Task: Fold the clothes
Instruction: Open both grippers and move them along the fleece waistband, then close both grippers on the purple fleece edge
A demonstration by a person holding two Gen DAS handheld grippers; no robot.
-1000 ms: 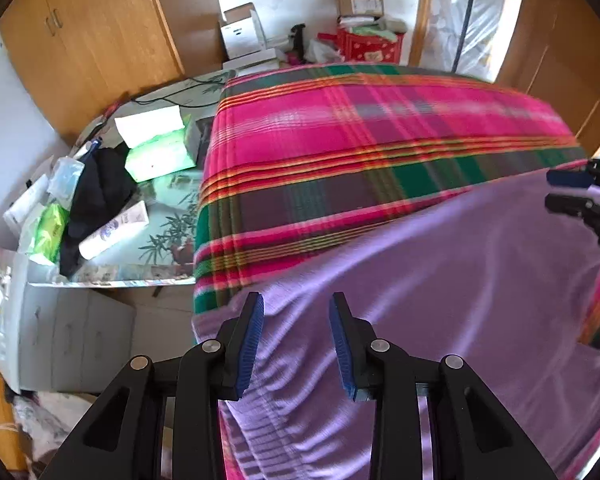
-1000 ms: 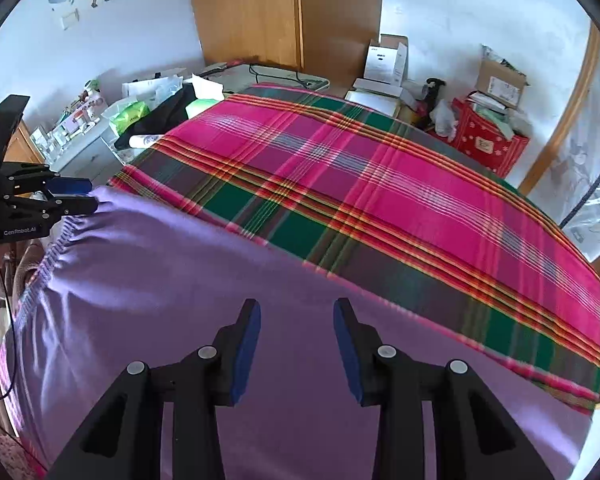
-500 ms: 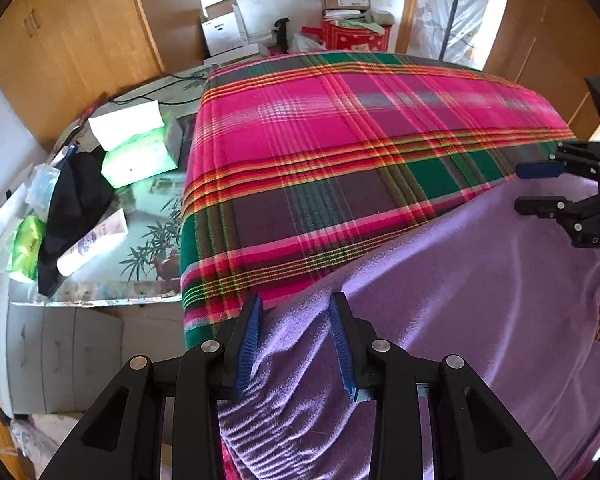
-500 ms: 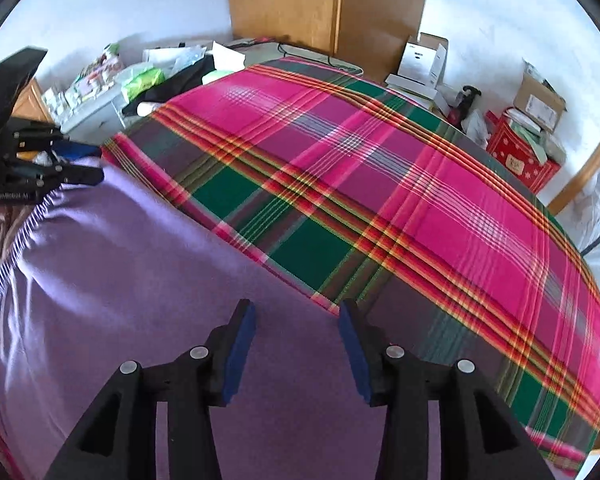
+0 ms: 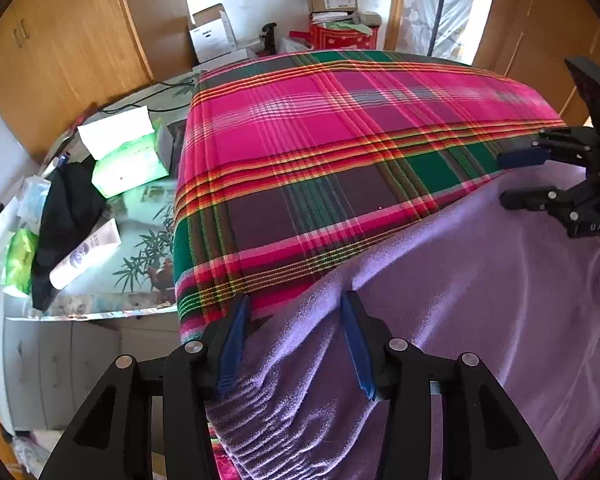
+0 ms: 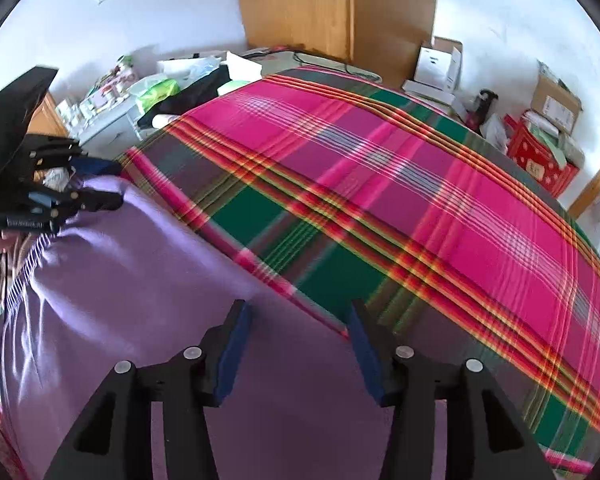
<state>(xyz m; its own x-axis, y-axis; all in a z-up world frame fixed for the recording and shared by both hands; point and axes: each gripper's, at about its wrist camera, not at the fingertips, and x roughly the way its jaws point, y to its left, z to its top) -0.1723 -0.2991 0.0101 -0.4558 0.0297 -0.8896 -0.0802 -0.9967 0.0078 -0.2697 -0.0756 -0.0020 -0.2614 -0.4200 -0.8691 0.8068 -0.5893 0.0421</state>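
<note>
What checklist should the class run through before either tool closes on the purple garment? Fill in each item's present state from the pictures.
1. Left tool open: ok, both pads apart.
2. Right tool open: ok, both pads apart.
3. Fabric between the left tool's pads: ok, the purple garment bunches up between them near its ribbed hem.
4. Fabric between the right tool's pads: ok, the garment's edge runs through the gap, over the plaid bedspread.
5. Pads pressing on the cloth: cannot tell in either view.
6. Garment lying flat: not ok, it shows folds and hangs over the bed's edge on the left side.
</note>
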